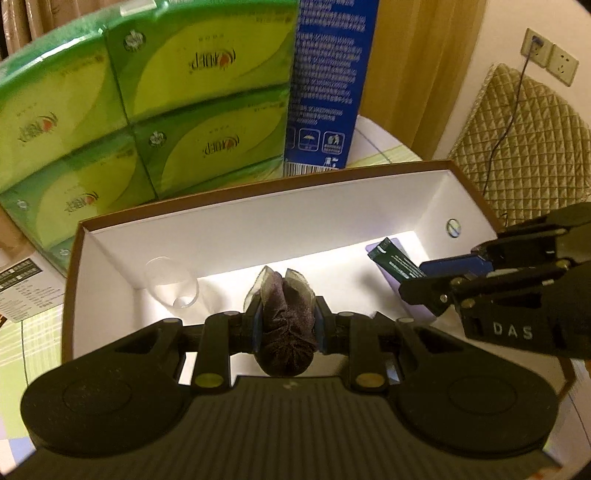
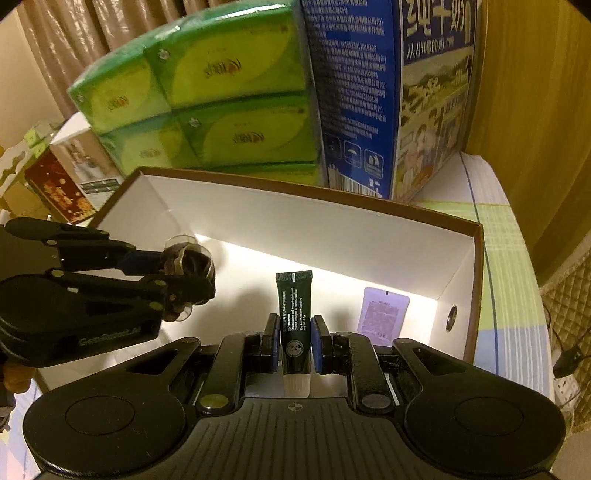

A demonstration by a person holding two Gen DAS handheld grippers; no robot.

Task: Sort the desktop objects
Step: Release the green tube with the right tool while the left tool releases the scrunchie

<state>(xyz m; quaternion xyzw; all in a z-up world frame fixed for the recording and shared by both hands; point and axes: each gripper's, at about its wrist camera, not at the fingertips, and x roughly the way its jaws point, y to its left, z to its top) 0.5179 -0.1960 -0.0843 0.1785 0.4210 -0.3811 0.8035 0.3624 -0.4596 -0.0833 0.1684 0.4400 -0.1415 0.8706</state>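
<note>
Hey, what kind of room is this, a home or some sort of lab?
Most likely a home, perhaps a living or dining room. Curtains hang behind the table, a quilted chair cover sits beside a wall socket, and household tissue packs stand behind the open box.

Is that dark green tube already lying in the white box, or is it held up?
Held up. The right gripper is shut on the green tube, pads pressing both sides, hanging over the white box floor, crimped end forward.

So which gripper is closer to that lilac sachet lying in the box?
Right. The right gripper, shut on the green tube, hangs just beside the lilac sachet; the left gripper, holding the scrunchie, is farther over.
</note>
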